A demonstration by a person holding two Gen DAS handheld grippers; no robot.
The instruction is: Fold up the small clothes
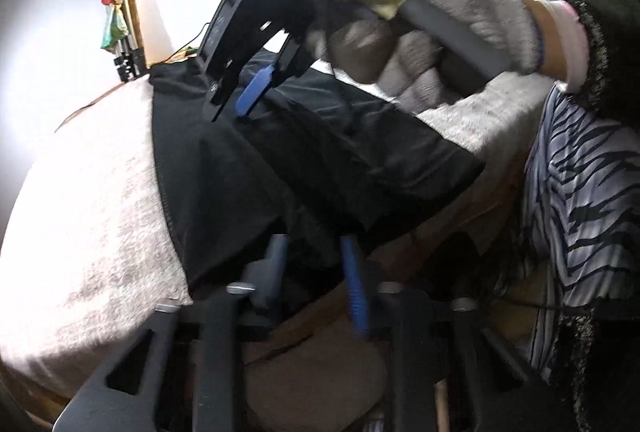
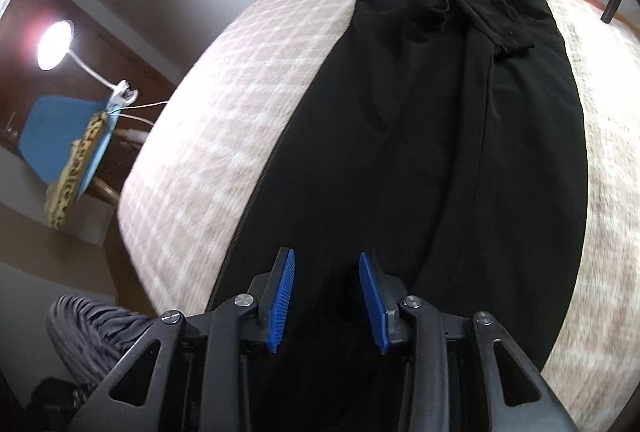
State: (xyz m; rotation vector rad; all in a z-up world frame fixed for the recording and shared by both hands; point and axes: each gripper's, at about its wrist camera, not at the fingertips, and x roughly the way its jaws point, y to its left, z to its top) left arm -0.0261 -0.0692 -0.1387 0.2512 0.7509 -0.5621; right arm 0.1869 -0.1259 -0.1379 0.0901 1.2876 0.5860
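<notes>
A black garment (image 2: pixel 440 136) lies lengthwise on the table's pale checked cloth (image 2: pixel 224 112), running from 6 toward 12 o'clock in the right wrist view. The right hand-held gripper (image 2: pixel 327 298) hovers over its near end, blue pads parted with only dark cloth below. The left hand-held gripper (image 1: pixel 316 272) has its jaws narrow with a bunch of the black fabric between the pads. A grey-gloved hand (image 1: pixel 420 28) grips the right tool's handle at 1 o'clock. A lit lamp (image 2: pixel 56 44) stands at 9 o'clock.

Right tool (image 2: pixel 327 296) gapes empty, gloved hand (image 1: pixel 420 28) gripping its handle; left tool (image 1: pixel 316 272) pinched narrow
</notes>
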